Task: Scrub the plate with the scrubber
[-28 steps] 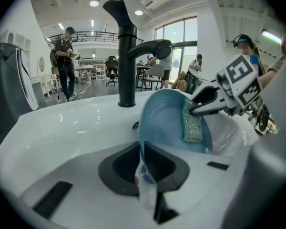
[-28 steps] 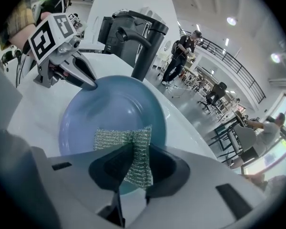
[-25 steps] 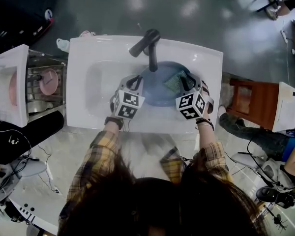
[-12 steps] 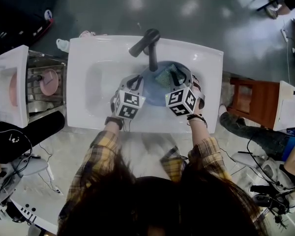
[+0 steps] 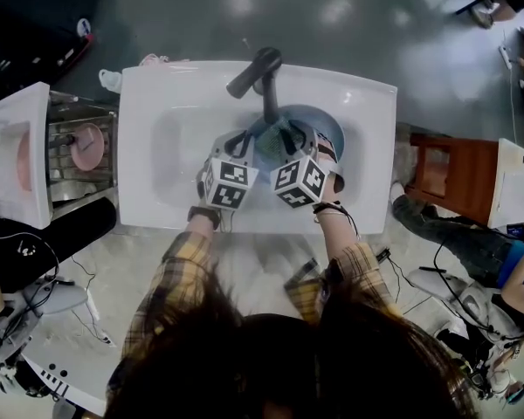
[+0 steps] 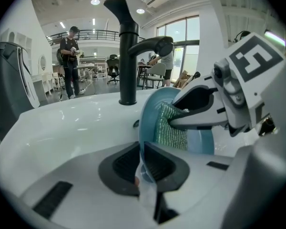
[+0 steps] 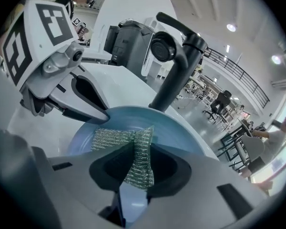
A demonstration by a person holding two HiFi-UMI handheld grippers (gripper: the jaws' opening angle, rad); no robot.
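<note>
Well, square markers (image 5: 230, 184) on left tool (image 6: 144, 165), right tool (image 7: 133, 170); scrubber (image 7: 113, 140) on plate (image 7: 183, 128).

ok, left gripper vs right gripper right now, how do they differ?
The left gripper has its jaws shut on the rim of the blue plate; the right gripper has its jaws shut on the green scrubber. The left gripper meets the plate at its edge, while the right gripper lays the scrubber on its face. Shared: both point down into the white sink.
</note>
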